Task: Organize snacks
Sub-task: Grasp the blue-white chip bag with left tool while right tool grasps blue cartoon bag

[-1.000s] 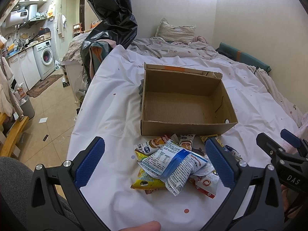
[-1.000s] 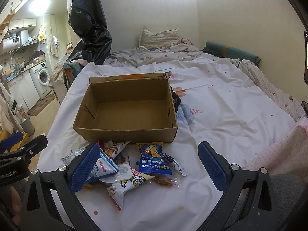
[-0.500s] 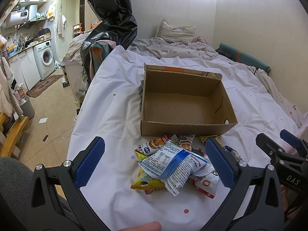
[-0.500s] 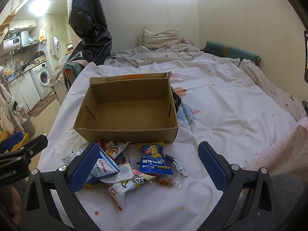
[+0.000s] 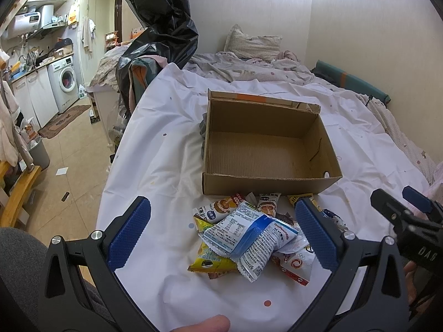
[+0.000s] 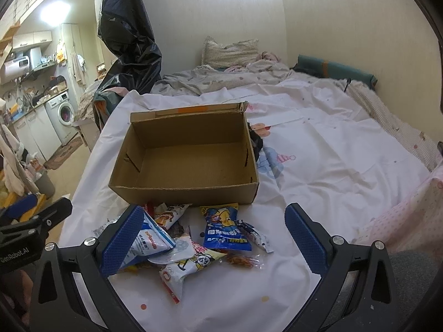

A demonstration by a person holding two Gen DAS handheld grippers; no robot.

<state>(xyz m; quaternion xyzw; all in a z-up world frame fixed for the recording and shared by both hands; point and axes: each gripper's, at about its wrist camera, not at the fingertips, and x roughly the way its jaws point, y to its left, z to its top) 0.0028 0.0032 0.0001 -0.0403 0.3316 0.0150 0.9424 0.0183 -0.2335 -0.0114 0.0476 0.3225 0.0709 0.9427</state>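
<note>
Hovering over the heap of snacks (image 5: 249,238), I hold both tools spread wide and empty: my left gripper (image 5: 221,232) frames the blue-and-white packet (image 5: 243,235) between its blue pads, and my right gripper (image 6: 213,238) frames the dark blue packet (image 6: 224,228) without touching it. The cardboard box (image 5: 265,182) sits just beyond the heap at twelve o'clock, its near wall touching the farthest wrappers, and its floor is bare, so I judge the sorting has not yet begun and I am at the first pick. The next move, I think, calls for lowering one tool onto a top packet, closing on the puffy middle and not a slippery edge, then lifting clear of the near wall before letting go inside. The blue-and-white one lies uppermost on my left side and looks the easiest start; the small clear bag (image 6: 243,261) at five o'clock of the dark blue packet lies flat and may be harder to pinch. Everything rests on a white sheet (image 5: 166,144) with small coloured dots, soft and wrinkled, so wrappers could slide or the cloth could bunch under my fingertips. Farther off at twelve lies a rumpled bed with a pillow (image 5: 252,47); a black plastic bag (image 5: 163,27) hangs at eleven, and a washing machine (image 5: 65,83) stands in the kitchen corner at ten.
</note>
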